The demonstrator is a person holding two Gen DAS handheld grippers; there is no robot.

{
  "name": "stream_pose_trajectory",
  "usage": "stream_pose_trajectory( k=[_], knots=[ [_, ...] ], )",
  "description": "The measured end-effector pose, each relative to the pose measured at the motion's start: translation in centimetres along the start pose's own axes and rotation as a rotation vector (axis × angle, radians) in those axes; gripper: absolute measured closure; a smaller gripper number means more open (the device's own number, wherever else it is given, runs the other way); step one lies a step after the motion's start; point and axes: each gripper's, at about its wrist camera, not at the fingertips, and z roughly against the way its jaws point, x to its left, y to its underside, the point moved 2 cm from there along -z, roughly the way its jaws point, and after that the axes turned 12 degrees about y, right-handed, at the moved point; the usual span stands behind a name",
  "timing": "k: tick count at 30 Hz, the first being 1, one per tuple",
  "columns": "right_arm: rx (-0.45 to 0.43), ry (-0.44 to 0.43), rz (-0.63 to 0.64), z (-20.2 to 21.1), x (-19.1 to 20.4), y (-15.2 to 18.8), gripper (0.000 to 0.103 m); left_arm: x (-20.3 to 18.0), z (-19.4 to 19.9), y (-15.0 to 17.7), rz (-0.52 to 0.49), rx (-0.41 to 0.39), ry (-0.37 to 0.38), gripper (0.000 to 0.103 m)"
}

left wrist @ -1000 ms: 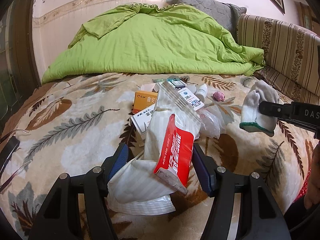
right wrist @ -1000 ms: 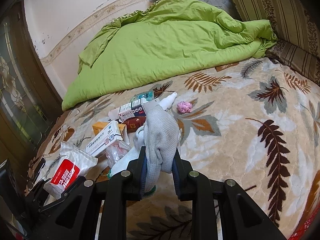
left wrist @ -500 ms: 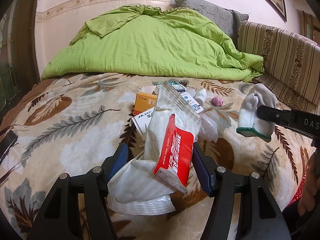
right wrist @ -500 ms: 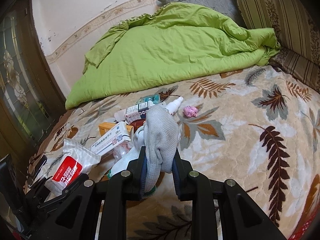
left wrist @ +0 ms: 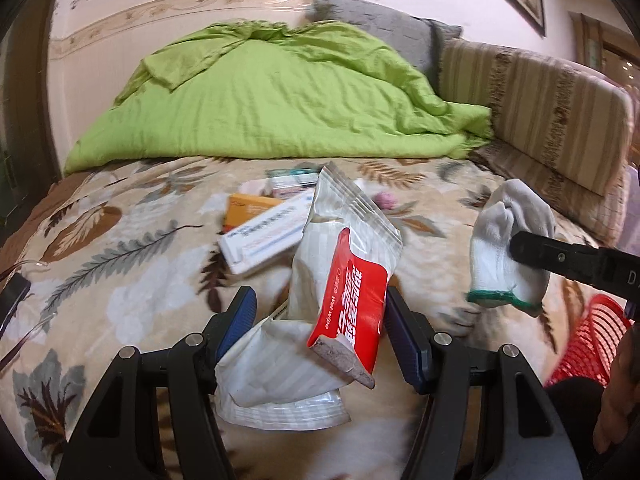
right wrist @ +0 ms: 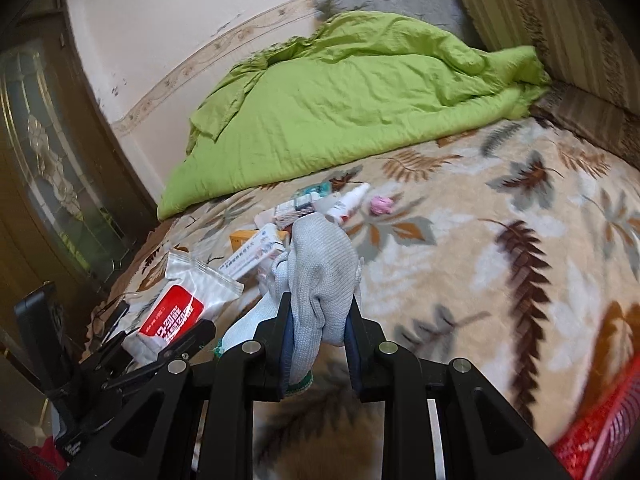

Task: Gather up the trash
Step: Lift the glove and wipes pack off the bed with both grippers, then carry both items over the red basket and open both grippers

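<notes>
While both of our grippers are loaded, we judge the step in hand to be carrying the trash over to the red basket [left wrist: 592, 340] at our far right.

Our left gripper [left wrist: 318, 320] is pinching a wet wipe packet [left wrist: 352, 280] together with a crumpled clear bag [left wrist: 276, 376]; the packet stands up between the fingers [left wrist: 240, 312] and the bag sags below them, clear of the bed [left wrist: 120, 280]. Ahead of that gripper, on the bed, lie a white box [left wrist: 264, 242], an orange box [left wrist: 248, 210] just behind it and a pink wad [left wrist: 386, 200] further off.

Our right gripper [right wrist: 320, 320] is pressed onto a grey knitted glove [right wrist: 324, 264], whose green-edged cuff hangs below the fingers. Beyond it a small white bottle [right wrist: 350, 202] lies among more boxes.

To do this well, we should keep both pinches firm, since the packet is slick and looks gripped off-centre. We would bring each gripper above the basket's rim before spreading, right one first as it is nearer, and release low so the light bag does not drift out. The boxes, bottle and wad are left for later trips.
</notes>
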Motion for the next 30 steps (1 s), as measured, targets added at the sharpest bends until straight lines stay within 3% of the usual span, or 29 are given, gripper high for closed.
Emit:
stream_pose_trajectory(
  k=[9, 19, 23, 28, 30],
  knots=[
    [-0.026, 0.160, -0.125, 7.2, -9.9, 0.4, 0.078, -8.3, 0.0, -1.5, -0.118, 0.054, 0.185, 0.040],
    [-0.054, 0.418, -0.290, 16.4, -22.6, 3.3, 0.077, -23.0, -1.9, -2.6, -0.255, 0.191, 0.543, 0.040],
    [-0.059, 0.460, -0.317, 18.1, -24.8, 4.2, 0.076, -27.1, -2.7, -2.2, -0.289, 0.230, 0.615, 0.039],
    [-0.047, 0.479, -0.332, 18.3, -26.2, 5.0, 0.074, -30.3, -4.3, -1.4, -0.301, 0.280, 0.653, 0.039],
    [-0.041, 0.508, -0.334, 18.4, -26.5, 5.3, 0.066, -31.1, -5.3, -0.9, -0.284, 0.306, 0.679, 0.036]
  ],
)
